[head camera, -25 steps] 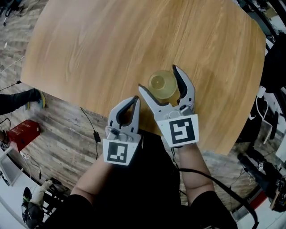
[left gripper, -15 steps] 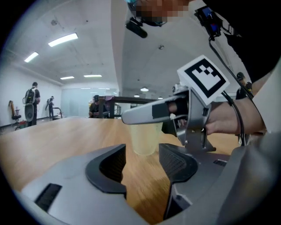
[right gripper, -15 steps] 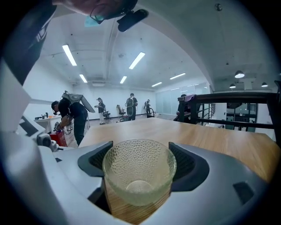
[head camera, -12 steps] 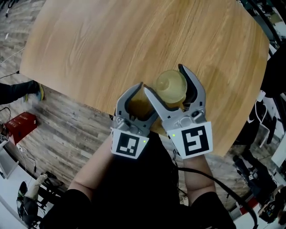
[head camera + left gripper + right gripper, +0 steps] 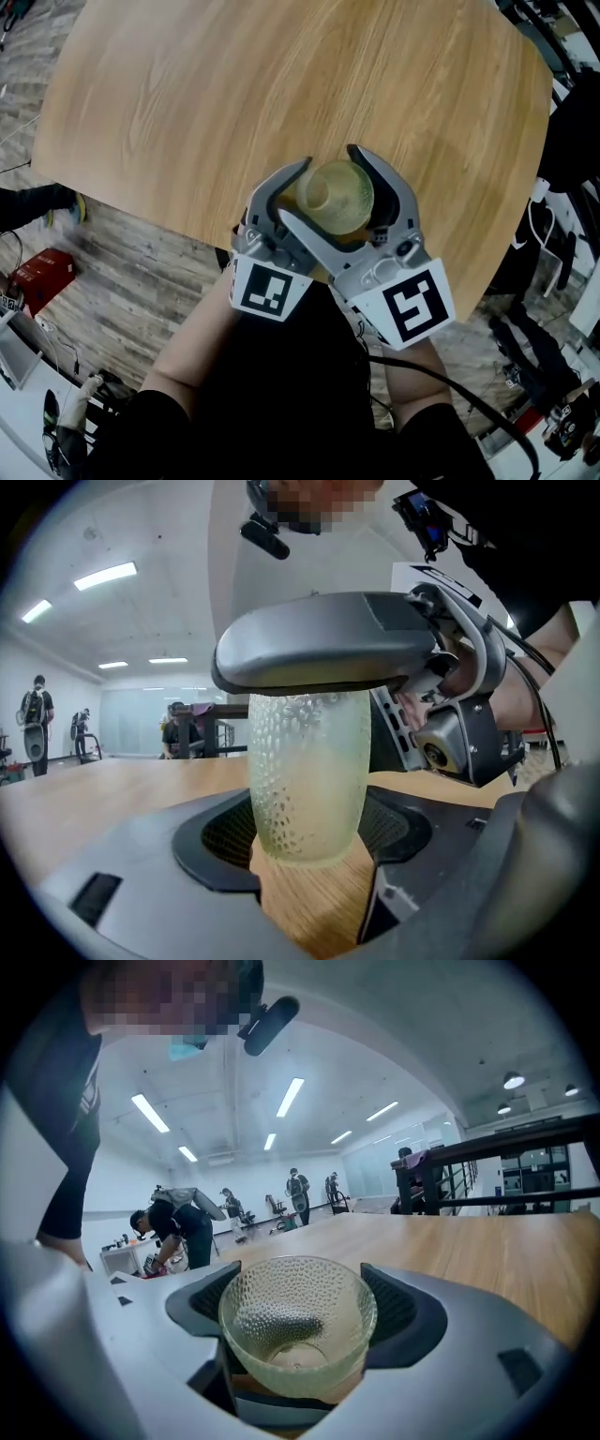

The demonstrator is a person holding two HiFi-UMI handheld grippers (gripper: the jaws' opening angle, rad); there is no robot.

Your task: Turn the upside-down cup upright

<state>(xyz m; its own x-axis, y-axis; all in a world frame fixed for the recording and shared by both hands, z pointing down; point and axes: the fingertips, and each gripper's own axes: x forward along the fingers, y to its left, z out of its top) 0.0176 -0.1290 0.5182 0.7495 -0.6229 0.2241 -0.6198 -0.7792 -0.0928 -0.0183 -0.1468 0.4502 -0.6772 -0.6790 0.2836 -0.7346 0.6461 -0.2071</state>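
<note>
1. The right gripper (image 5: 298, 1316) grasps the cup (image 5: 336, 195) near its rim, clear of the table (image 5: 187, 94), with the mouth facing that gripper's camera.
2. The left gripper (image 5: 309, 834) clenches the narrower base end, probably a second hold so the cup can be swung upright.

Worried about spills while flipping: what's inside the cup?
The right gripper view looks into the cup: bare dimpled glass down to its base, no contents. The fingers cover only parts of its outer wall.
</note>
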